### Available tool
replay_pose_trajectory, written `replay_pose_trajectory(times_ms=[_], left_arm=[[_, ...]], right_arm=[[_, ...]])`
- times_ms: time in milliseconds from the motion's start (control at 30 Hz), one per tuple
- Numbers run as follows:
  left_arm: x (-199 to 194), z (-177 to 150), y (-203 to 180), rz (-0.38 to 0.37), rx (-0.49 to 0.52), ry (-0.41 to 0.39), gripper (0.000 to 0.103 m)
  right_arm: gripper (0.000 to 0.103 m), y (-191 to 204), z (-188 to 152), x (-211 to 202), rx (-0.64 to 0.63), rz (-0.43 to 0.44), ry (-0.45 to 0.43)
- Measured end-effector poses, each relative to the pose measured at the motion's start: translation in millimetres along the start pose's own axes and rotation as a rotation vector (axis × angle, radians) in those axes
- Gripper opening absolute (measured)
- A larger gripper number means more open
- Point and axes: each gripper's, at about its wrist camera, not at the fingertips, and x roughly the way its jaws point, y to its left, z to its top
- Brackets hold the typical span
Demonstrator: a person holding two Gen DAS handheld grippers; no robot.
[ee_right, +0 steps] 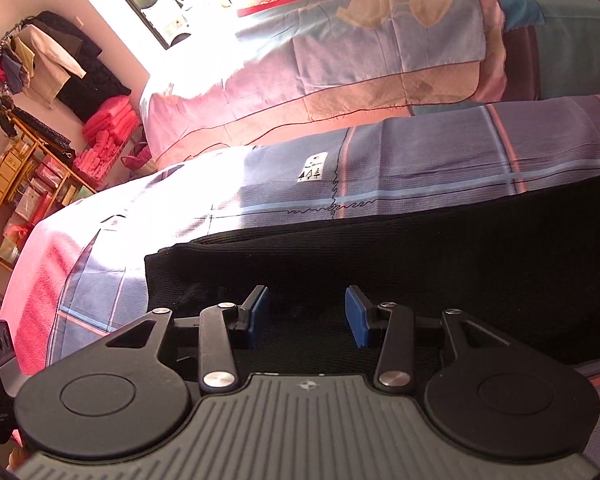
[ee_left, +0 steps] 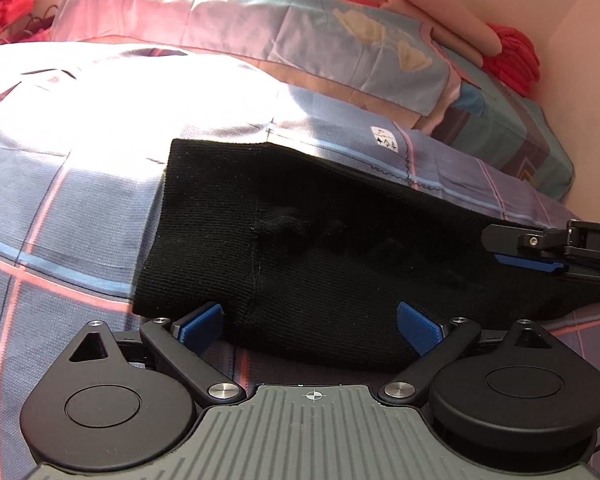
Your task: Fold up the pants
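Pants flat on bed, both tools spread

Pants (ee_left: 320, 248): black knit, lying flat on the plaid bedsheet (ee_left: 60, 208), running from mid-bed toward the right edge of my left wrist view. One end, with a ribbed band, points toward the sunlit left part of the bed.

Left gripper (ee_left: 310, 320): my tool sits over the near edge of the pants, blue pads spread wide, one on each side of the fabric's edge. Nothing pinched.

Right gripper (ee_right: 306, 314): jaws partly apart above the black fabric, pads clear of each other, no cloth visibly caught between them. In the left view it enters from the right edge, low over the pants.

Floral cover (ee_right: 360, 40) lies beyond the sheet. Red towels (ee_right: 108, 120) are stacked at far left, by the wall.
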Motion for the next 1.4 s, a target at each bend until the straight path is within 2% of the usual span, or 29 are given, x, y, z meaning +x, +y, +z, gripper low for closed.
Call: replay_pose_trajectory(times_ms=[200,267,333,367,400,467,533,600,700,767,800,867,933,1000,1100,1167,1200,1233,1267,1333,1367,1400], left_arm=[[5.6,-6.8,6.1,0.015,0.003,0.026,0.103],[5.2,-9.1,8.7,0.029,-0.002,0.032,0.103],[7.0,-12.3,11.8,0.045,-0.01,0.042,0.103],[8.6,-13.9,12.9,0.052,-0.013,0.046,0.103],[9.4,-15.9,13.5,0.053,-0.01,0.043,0.103],[9.1,-17.4,9.7,0.069,0.01,0.039,0.103],[8.9,-18.9,5.7,0.087,0.024,0.043,0.103],[6.0,-22.1,4.7,0.093,0.015,0.051,0.103],[-4.2,-25.0,5.4,0.098,0.011,0.044,0.103],[-11.5,-25.4,5.1,0.115,0.025,0.023,0.103],[-13.4,-24.5,3.8,0.129,0.03,0.021,0.103],[-18.7,-21.8,1.7,0.146,0.034,0.011,0.103],[-25.8,-17.7,-1.5,0.153,0.044,-0.005,0.103],[-28.1,-7.5,-8.8,0.161,0.064,-0.024,0.103],[-18.2,11.9,-21.9,0.185,0.101,-0.037,0.103],[-1.2,26.8,-31.3,0.163,0.117,-0.028,0.103],[11.8,34.6,-37.2,0.16,0.124,-0.013,0.103],[23.7,39.3,-41.9,0.173,0.136,0.001,0.103],[34.4,42.9,-46.0,0.191,0.149,0.017,0.103],[52.7,46.8,-51.3,0.249,0.155,0.054,0.103],[56.8,47.6,-51.8,0.261,0.153,0.059,0.103],[59.6,48.1,-51.4,0.268,0.149,0.061,0.103]], right_arm=[[0.048,10.8,4.2,30.4,-0.014,0.079,0.051],[0.048,10.8,4.2,46.6,-0.011,0.117,0.095],[0.048,9.6,2.7,63.8,-0.022,0.119,0.124],[0.046,7.4,3.4,71.5,-0.034,0.112,0.123],[0.039,3.8,6.8,74.9,-0.035,0.12,0.102],[0.03,-6.0,18.9,70.9,0.025,0.124,0.044],[0.034,-14.5,29.8,52.1,0.096,0.101,-0.051],[0.05,-15.8,29.5,34.9,0.096,0.144,-0.08],[0.054,-11.4,16.6,40.2,0.041,0.228,0.031],[0.053,-8.8,10.4,55.7,-0.014,0.205,0.058],[0.045,-11.9,11.1,63.8,-0.029,0.162,0.047],[0.019,-29.1,20.4,65.3,0.082,0.156,-0.009],[0.023,-40.0,23.9,45.1,0.15,0.143,-0.101],[0.052,-42.8,20.0,26.7,0.102,0.136,-0.118],[0.052,-53.5,8.5,17.2,0.054,0.188,-0.059],[0.052,-65.8,9.7,23.4,0.029,0.092,-0.052],[0.033,-76.7,13.0,25.1,0.054,0.06,-0.066],[0.022,-89.7,17.3,22.1,0.119,0.052,-0.078],[0.021,-96.4,19.0,13.4,0.156,0.033,-0.108],[0.044,-99.5,12.9,-12.0,0.136,-0.004,-0.19],[0.06,-102.8,7.0,-21.2,0.126,0.01,-0.192],[0.062,-106.7,1.3,-25.8,0.119,0.036,-0.177]])
